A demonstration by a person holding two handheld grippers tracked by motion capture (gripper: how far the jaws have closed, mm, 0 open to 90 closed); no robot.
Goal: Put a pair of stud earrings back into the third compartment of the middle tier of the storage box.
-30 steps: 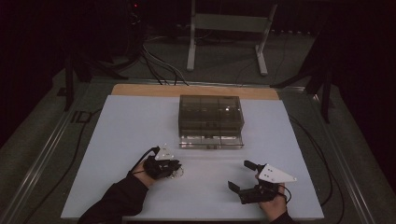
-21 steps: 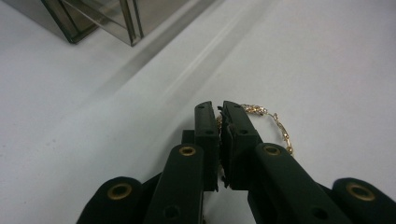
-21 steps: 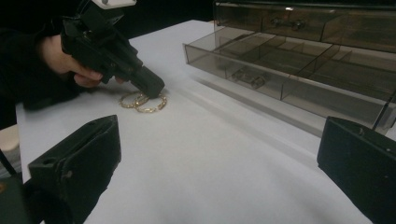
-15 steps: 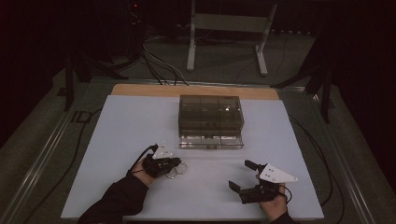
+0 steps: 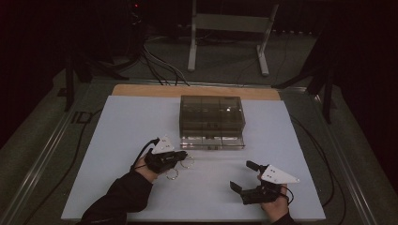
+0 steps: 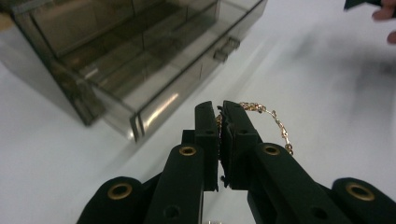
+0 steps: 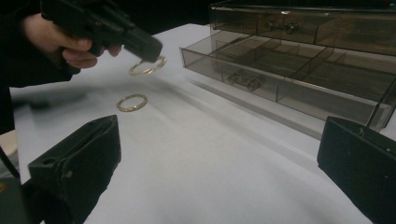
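The smoky drawer box (image 5: pixel 212 119) hides its contents, bottom drawer (image 7: pixel 280 77) pulled out; left gripper (image 6: pixel 220 122) clenched on a gold bracelet (image 6: pixel 268 122) above the table (image 5: pixel 117 140); second bracelet (image 7: pixel 131 102) lies below; right gripper (image 5: pixel 242 176) released.

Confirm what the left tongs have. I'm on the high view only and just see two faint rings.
Observer: The left tongs are shut on a gold chain bracelet, pinched at one edge.
Operator: And the other ring?
Observer: The second bracelet lies flat on the table, apart from the held one.
Operator: Is the drawer ready?
Observer: The bottom drawer is pulled out; its divided compartments look empty.
Operator: Right side?
Observer: The right tongs are wide open, with nothing between them.
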